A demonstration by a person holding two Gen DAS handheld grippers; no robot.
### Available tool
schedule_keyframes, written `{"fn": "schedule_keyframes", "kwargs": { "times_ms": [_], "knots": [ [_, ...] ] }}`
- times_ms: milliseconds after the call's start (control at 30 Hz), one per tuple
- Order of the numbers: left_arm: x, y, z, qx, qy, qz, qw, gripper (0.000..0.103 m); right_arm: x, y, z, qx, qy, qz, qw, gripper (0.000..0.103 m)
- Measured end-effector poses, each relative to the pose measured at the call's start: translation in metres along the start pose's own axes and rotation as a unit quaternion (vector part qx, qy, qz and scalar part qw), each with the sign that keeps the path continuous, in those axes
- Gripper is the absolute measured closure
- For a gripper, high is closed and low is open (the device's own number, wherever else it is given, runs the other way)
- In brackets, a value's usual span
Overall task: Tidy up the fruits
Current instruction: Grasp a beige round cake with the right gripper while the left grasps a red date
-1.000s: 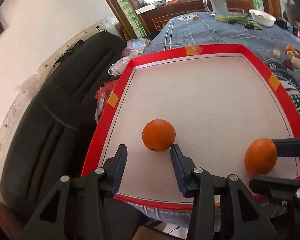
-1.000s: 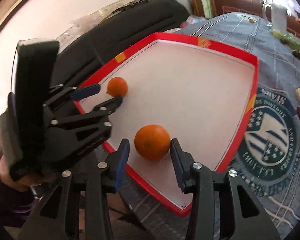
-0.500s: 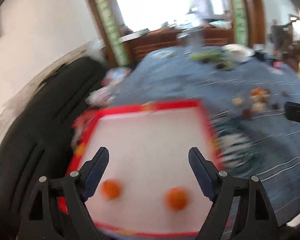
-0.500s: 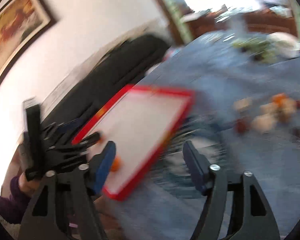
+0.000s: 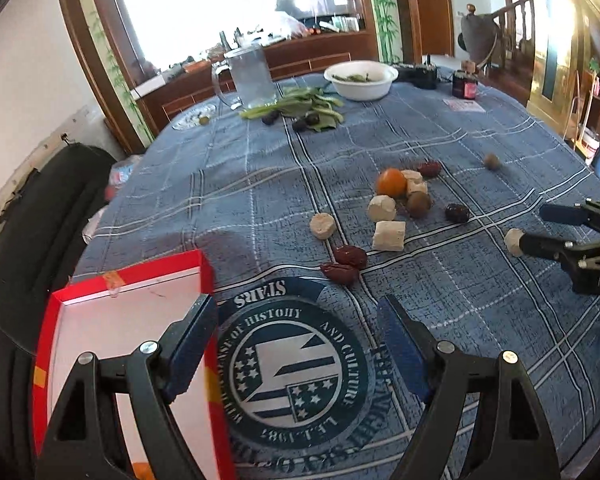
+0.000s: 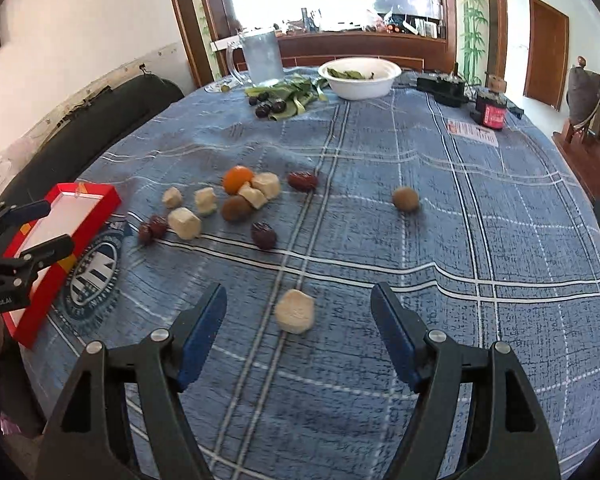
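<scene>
- Both claws are pulled back off red tray [image 5: 80,296] since 1 s ago; oranges left inside.
- Left claw [image 5: 296,344] & right claw [image 6: 298,332]: wide open, empty.
- Pale chunk [image 6: 295,311] lies just ahead, centred btwn right fingers; right nearer.

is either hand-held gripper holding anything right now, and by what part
Nothing is held. The left hand-held gripper and right hand-held gripper are both open and empty; the pale chunk lies untouched on the tablecloth.

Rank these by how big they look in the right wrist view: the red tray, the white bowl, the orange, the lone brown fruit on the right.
1. red tray
2. white bowl, though it stands farther away
3. orange
4. lone brown fruit, only slightly smaller than the orange
</scene>
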State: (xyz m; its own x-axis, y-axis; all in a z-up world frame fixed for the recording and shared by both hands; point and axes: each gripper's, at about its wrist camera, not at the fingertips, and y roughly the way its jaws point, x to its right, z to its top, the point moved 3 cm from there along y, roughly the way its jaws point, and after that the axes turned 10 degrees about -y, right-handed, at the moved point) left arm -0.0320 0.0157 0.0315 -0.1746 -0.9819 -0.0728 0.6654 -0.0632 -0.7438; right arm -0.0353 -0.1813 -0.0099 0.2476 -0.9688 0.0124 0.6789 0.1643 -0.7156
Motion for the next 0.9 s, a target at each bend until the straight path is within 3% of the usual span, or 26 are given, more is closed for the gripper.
{"fn": "schedule_keyframes", "kwargs": {
  "times_ms": [133, 267, 400, 467, 800, 900],
  "knots": [
    [0.001, 0.015, 0.002, -0.015, 0.001, -0.001, 0.9999, 0.021, 0.001, 0.006, -0.004, -0.013, 0.001, 0.019, 1.000, 0.029],
    [-0.002, 0.028, 0.006, -0.029, -0.007, -0.003, 0.9995, 0.021, -0.005, 0.018, -0.004, -0.030, -0.007, 0.025, 0.999, 0.050],
    [-0.006, 0.041, 0.012, -0.043, -0.022, -0.010, 0.9988, 0.021, -0.006, 0.027, -0.003, -0.044, -0.008, 0.016, 0.999, 0.065],
    [-0.005, 0.047, 0.014, -0.051, -0.020, -0.012, 0.9984, 0.021, -0.004, 0.027, -0.003, -0.044, -0.007, 0.008, 0.999, 0.078],
    [0.016, 0.063, 0.017, -0.059, 0.014, -0.015, 0.9980, 0.022, 0.010, 0.024, -0.006, -0.037, 0.029, 0.022, 0.999, 0.078],
    [0.020, 0.069, 0.017, -0.063, 0.026, -0.016, 0.9976, 0.033, 0.010, 0.024, -0.006, -0.036, 0.031, 0.024, 0.999, 0.078]
  ]
}}
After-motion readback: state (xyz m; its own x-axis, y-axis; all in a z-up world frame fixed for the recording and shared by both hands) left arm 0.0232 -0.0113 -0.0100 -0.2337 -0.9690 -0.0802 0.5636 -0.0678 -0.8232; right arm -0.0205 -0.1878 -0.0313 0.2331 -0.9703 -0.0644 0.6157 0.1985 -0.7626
